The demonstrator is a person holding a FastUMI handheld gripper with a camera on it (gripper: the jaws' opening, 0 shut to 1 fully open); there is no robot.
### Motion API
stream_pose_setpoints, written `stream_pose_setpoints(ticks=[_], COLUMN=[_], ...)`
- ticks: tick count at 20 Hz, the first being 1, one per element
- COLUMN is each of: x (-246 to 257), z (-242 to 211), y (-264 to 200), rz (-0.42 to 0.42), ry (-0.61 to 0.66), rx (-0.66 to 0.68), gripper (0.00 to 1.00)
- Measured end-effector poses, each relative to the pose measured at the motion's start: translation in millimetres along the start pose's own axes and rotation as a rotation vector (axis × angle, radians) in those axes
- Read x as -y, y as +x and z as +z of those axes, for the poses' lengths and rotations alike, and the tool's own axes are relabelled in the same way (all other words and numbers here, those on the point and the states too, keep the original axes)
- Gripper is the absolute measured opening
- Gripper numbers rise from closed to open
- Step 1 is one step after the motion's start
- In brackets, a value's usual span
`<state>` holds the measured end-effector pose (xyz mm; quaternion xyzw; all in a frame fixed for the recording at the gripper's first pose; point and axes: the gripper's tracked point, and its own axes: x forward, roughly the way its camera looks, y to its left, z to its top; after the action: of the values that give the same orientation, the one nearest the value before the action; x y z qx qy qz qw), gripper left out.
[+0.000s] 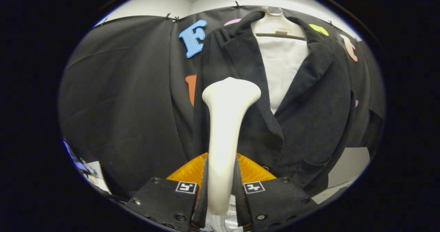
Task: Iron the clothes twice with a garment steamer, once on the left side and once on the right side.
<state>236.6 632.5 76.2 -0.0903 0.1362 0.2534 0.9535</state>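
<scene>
step: steaming pass on jacket's (309, 115) left panel, judged | hand-held gripper (221, 190) clamped on garment steamer (227, 122); head near cloth | next: slow stroke along panel, then other side

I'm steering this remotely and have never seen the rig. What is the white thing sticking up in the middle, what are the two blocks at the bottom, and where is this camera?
The camera rides on handheld tongs and looks forward along their two fingers, the blocks with square markers. Both fingers press on the white garment steamer, held upright by its handle, with its wide head on top. Just beyond it hangs a dark jacket over a white shirt on a pale hanger. The steamer head sits in front of the jacket panel left of the shirt; whether it touches the cloth I cannot tell. Something orange shows behind the fingers.
</scene>
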Motion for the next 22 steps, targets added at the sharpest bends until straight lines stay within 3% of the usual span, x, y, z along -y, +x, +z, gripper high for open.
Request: stream_pose_setpoints(ticks=[22], x=[16], z=[-99], y=[8], rz=[-0.005], ry=[0.041], rx=[-0.177], gripper=[0.36])
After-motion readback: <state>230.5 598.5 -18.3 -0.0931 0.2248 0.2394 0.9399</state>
